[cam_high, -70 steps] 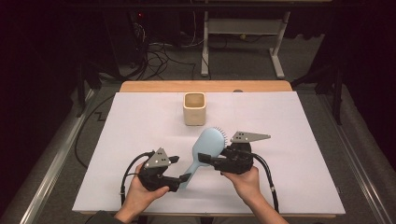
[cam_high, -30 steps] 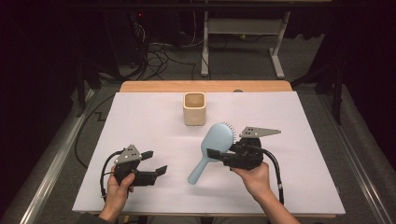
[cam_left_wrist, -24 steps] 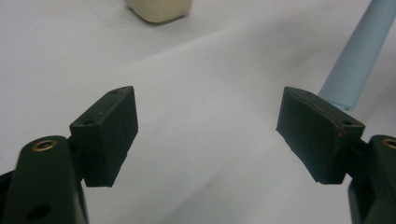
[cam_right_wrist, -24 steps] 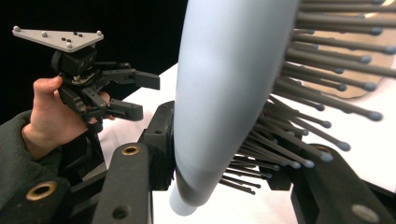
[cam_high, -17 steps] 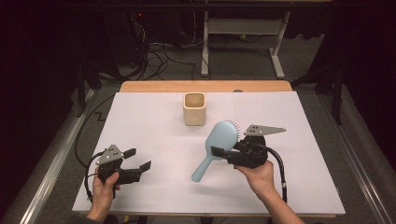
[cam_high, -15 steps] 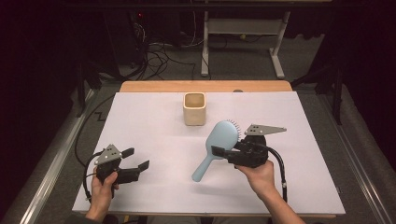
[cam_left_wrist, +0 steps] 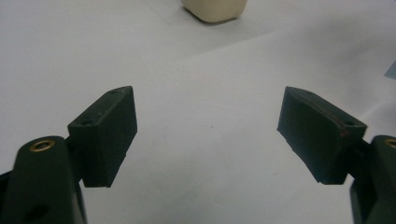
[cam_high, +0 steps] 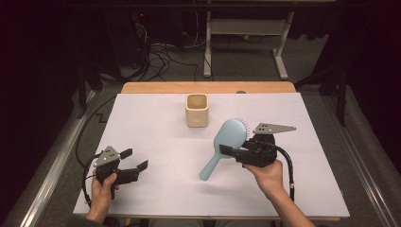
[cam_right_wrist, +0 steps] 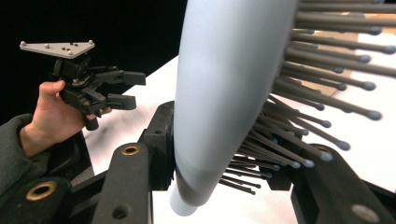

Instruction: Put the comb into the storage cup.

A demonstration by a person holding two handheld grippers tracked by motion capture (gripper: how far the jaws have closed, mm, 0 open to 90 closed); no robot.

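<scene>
Hairbrush clamped at its head in my right tongs, lifted off desk, near cup. Left tongs spread wide, w/ nothing between. Best: tip handle down, lower slowly into cup.

a: what's on the table?
b: a white sheet covers nearly all of it; bare wood shows only along the far edge.
a: and on the sheet?
b: one cream cup, upright, near that far edge.
</scene>
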